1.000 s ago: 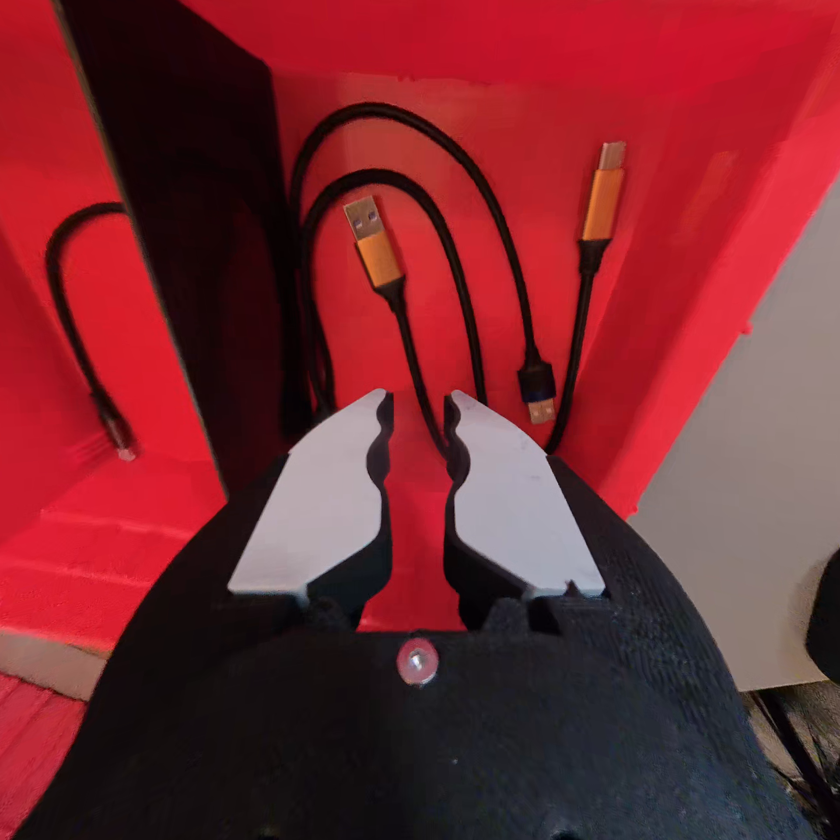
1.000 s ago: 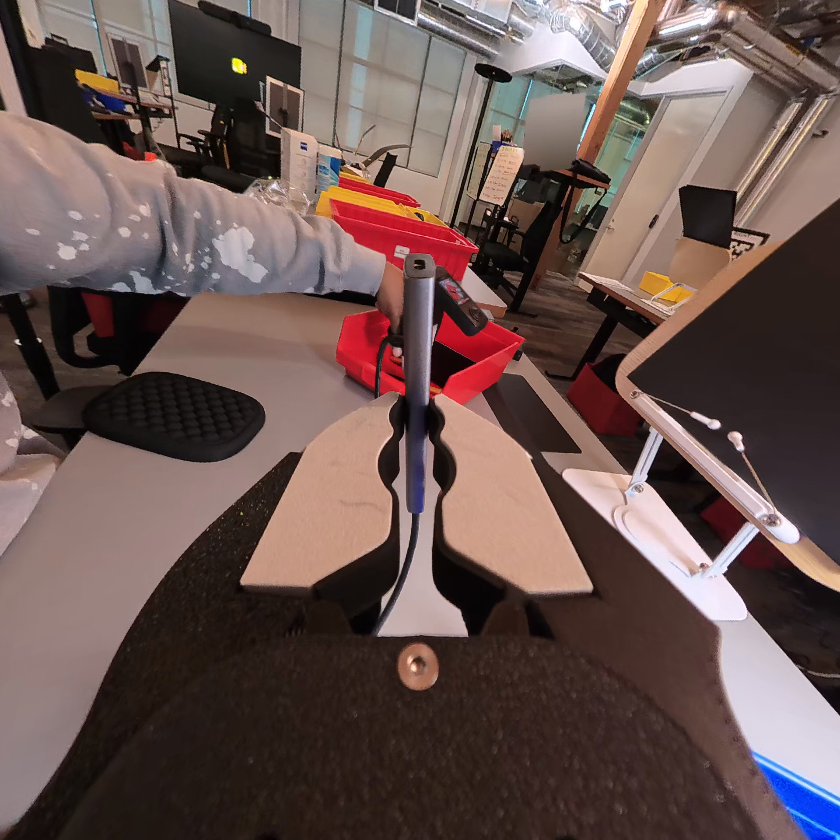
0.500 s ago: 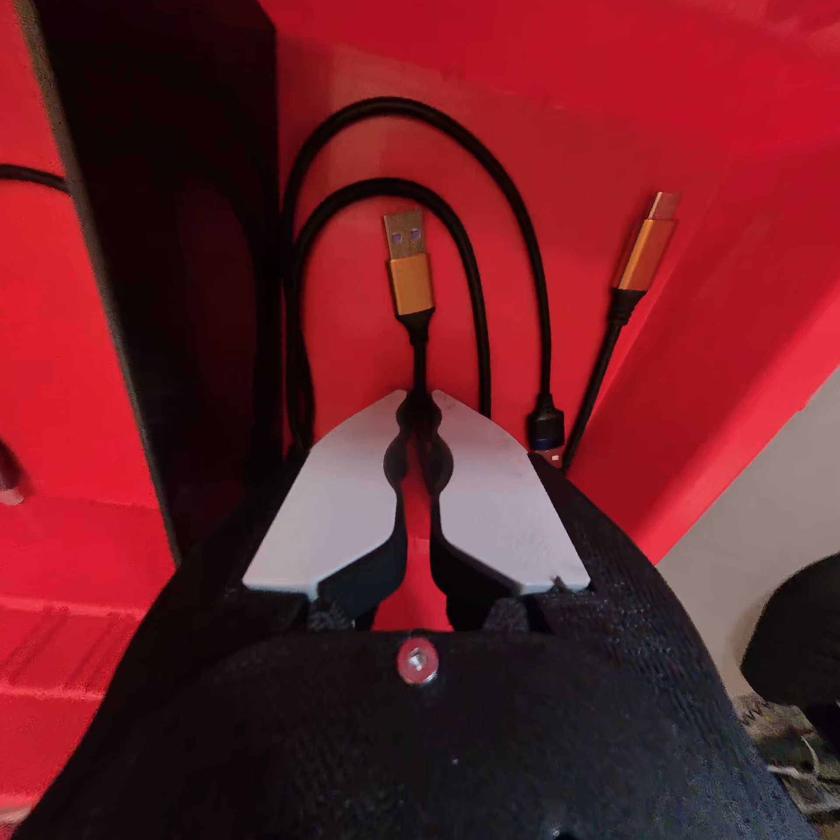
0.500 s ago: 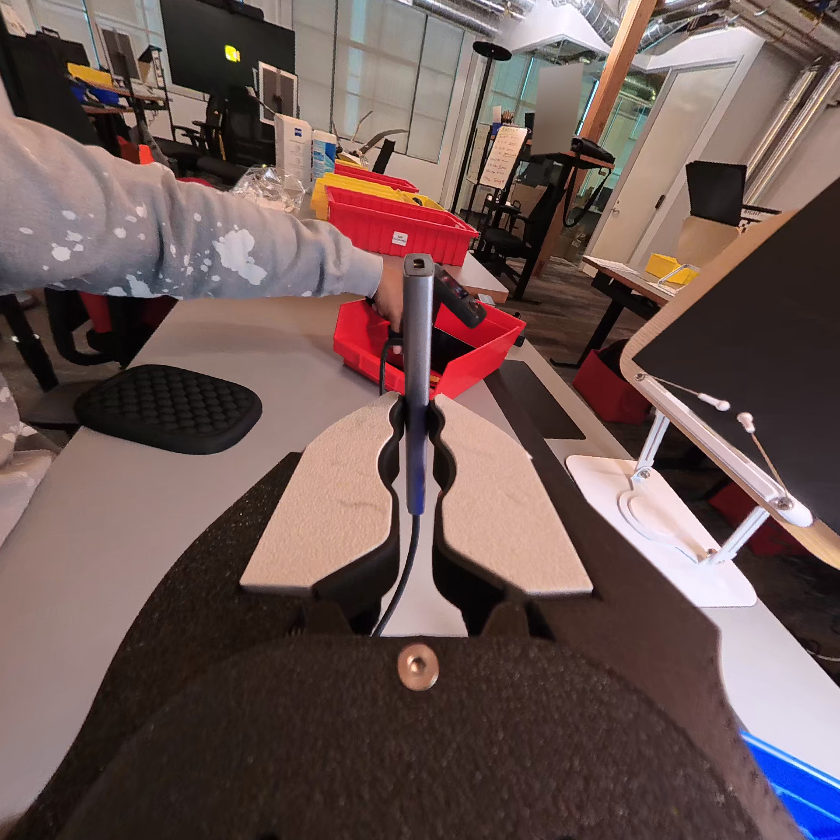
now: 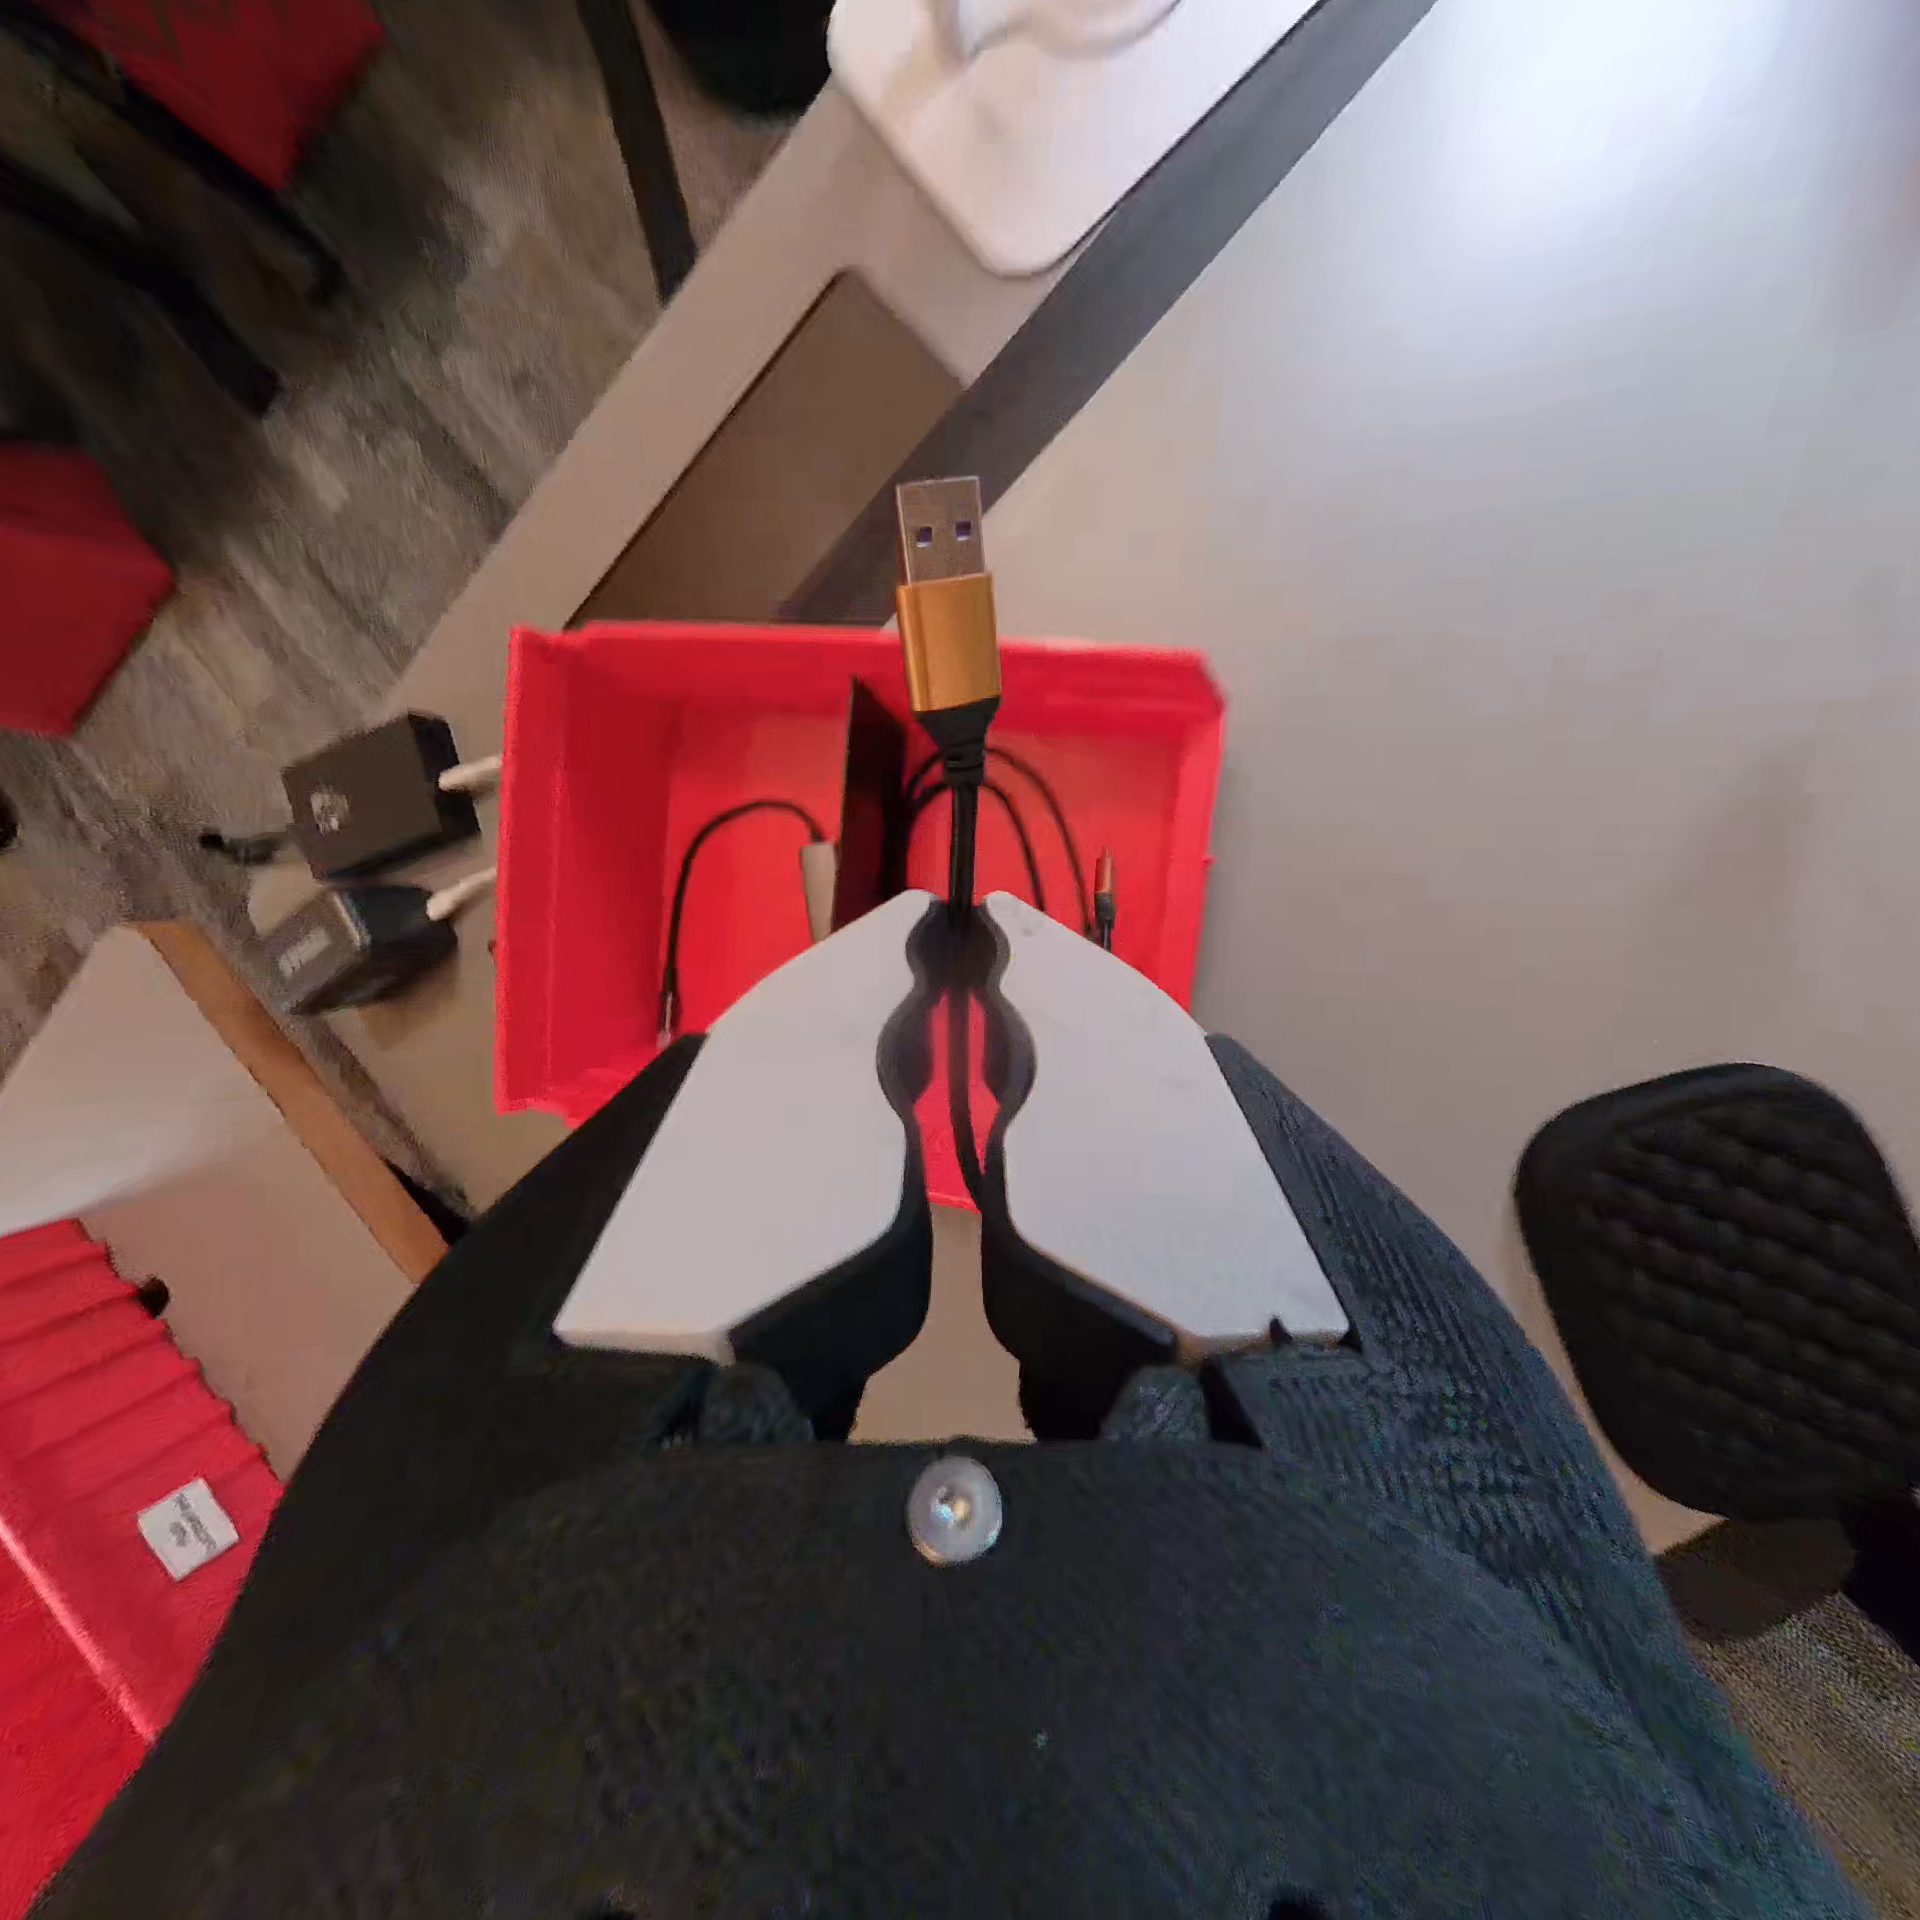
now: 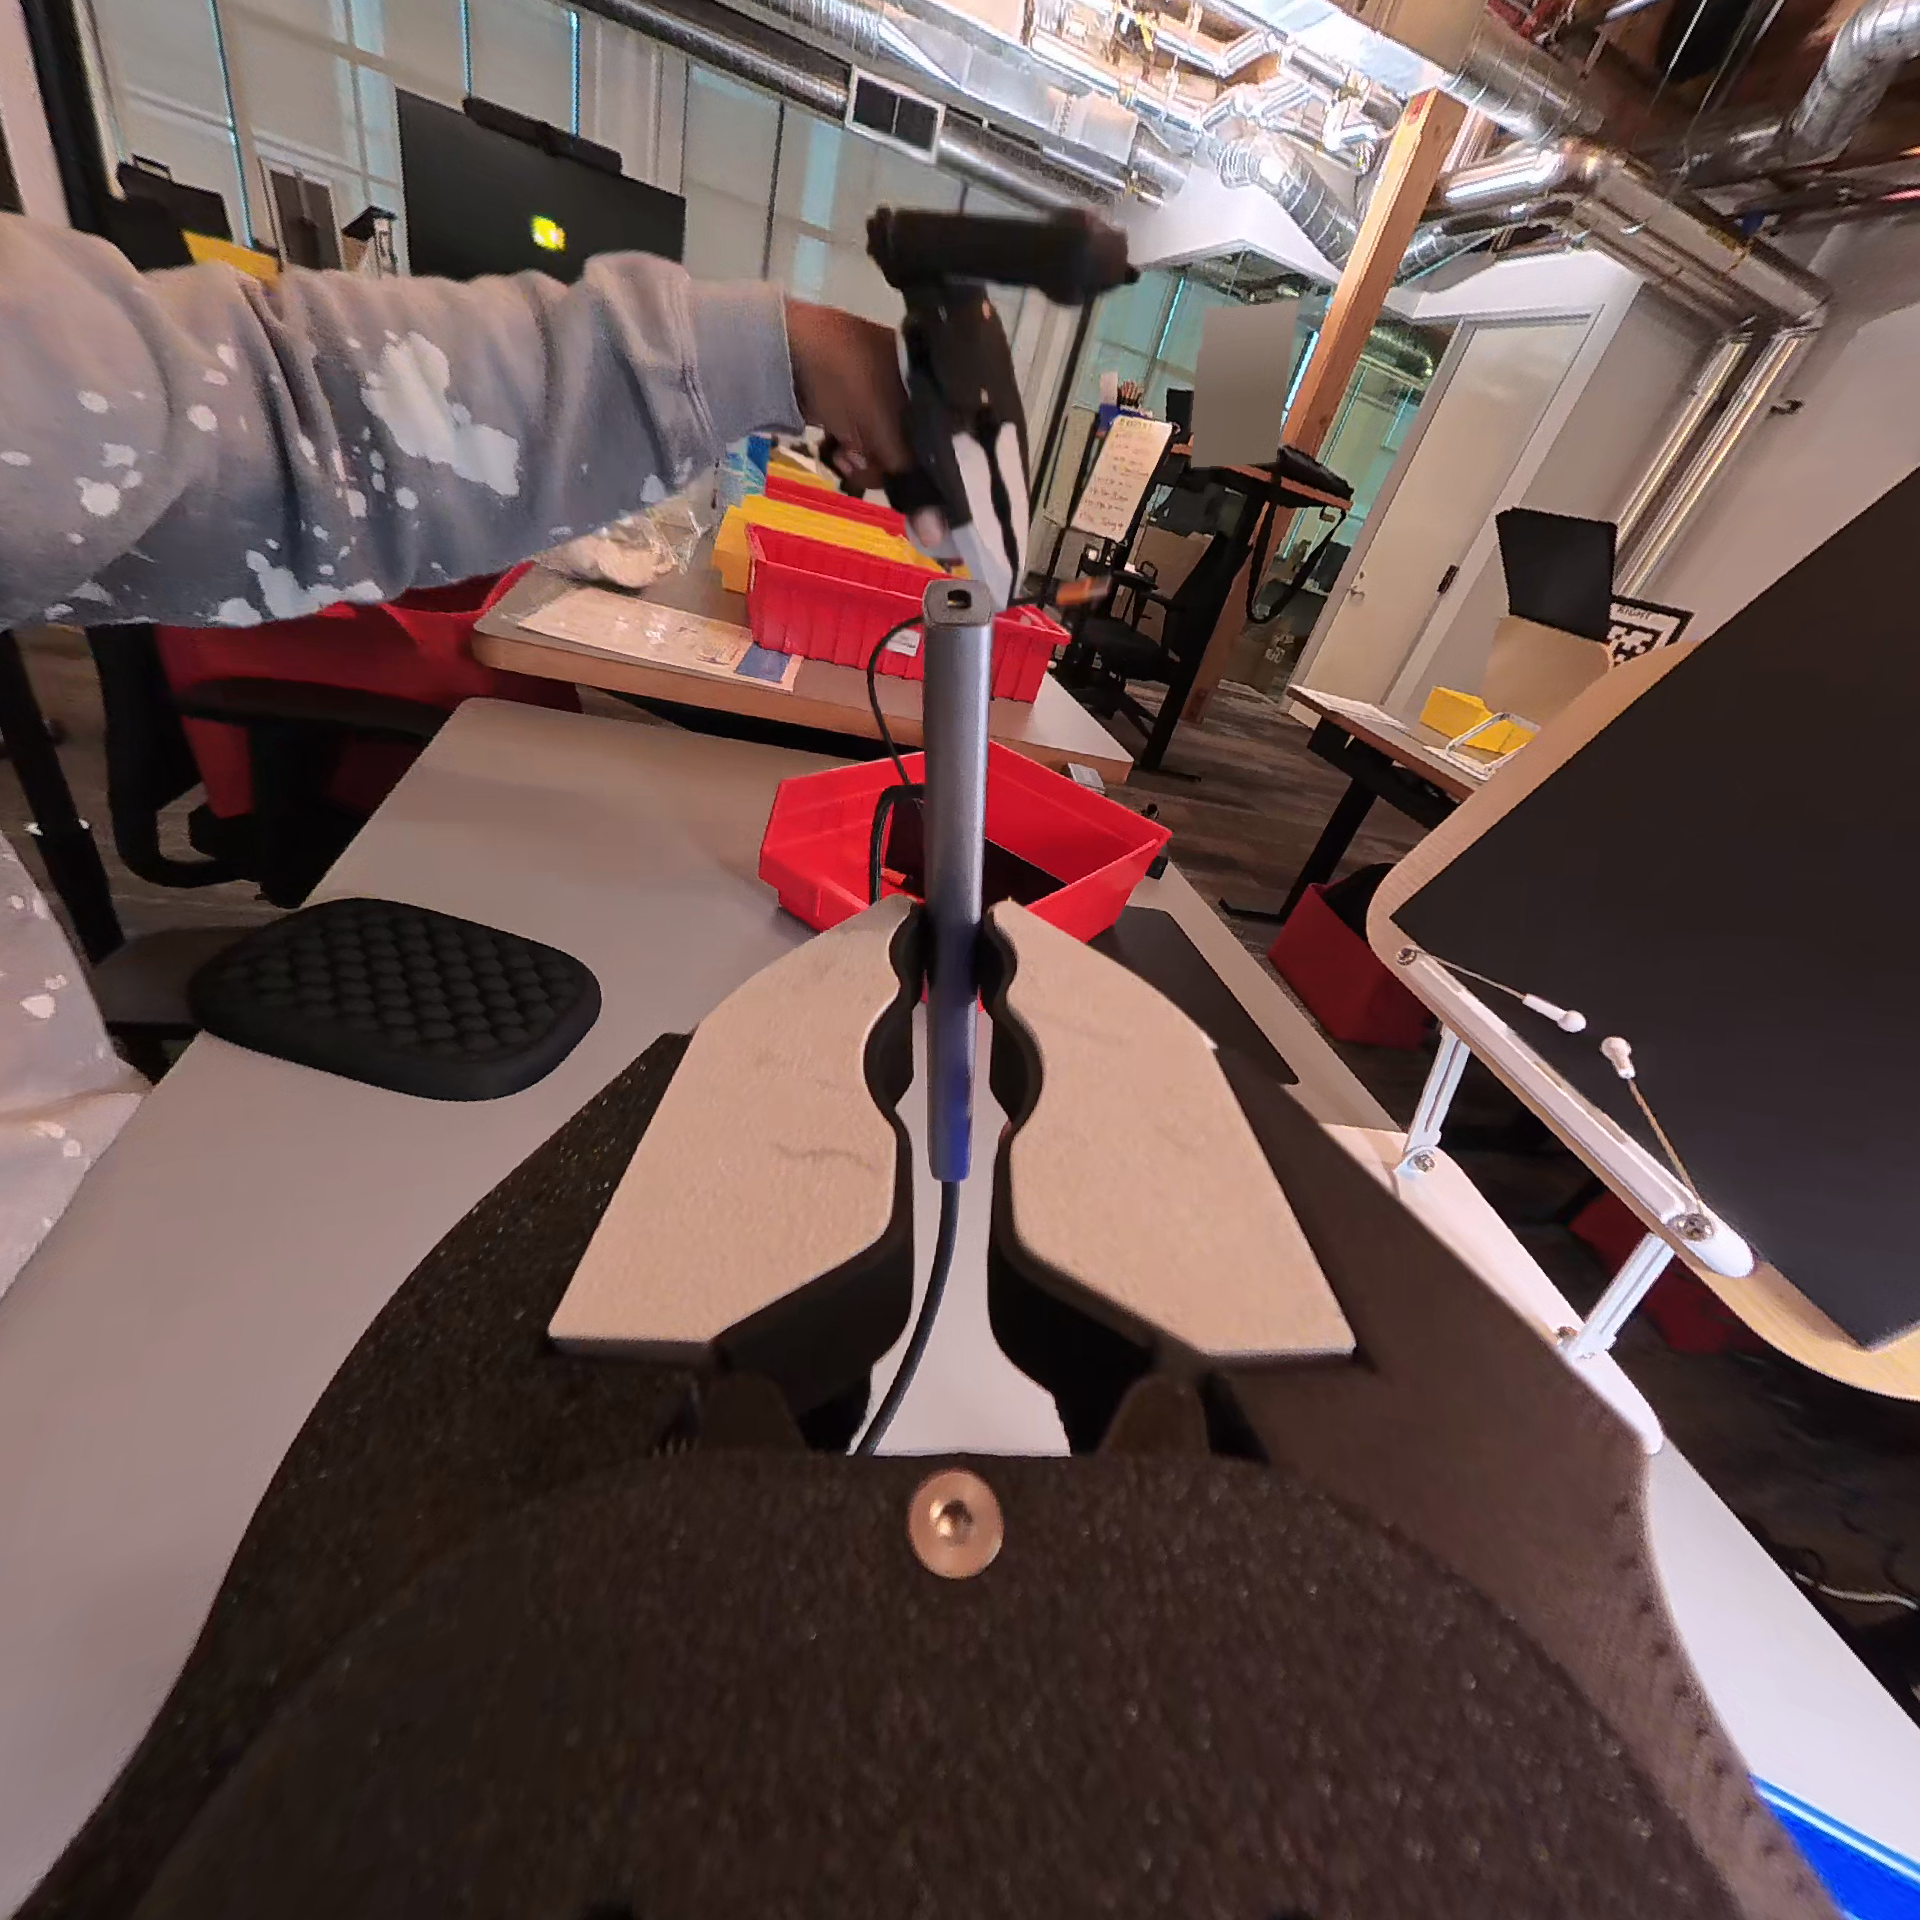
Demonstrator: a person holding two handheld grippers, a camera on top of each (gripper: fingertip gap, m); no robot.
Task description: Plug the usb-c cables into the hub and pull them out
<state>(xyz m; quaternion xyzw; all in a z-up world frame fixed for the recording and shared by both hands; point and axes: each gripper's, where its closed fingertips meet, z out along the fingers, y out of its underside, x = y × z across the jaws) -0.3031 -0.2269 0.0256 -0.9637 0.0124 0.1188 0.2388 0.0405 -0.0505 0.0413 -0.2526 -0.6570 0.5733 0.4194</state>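
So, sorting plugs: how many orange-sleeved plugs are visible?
2. One orange-sleeved plug sticks up from the left gripper, shut on its black cord; another orange plug lies in the red plastic bin by its right wall. Others may be hidden.

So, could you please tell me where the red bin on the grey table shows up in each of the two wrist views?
Left wrist view: red bin at centre, seen from above, behind the left gripper holding the orange-collared cable.
Right wrist view: red bin at centre, behind the hub in the right gripper.
Shared landmark: the black textured pad.
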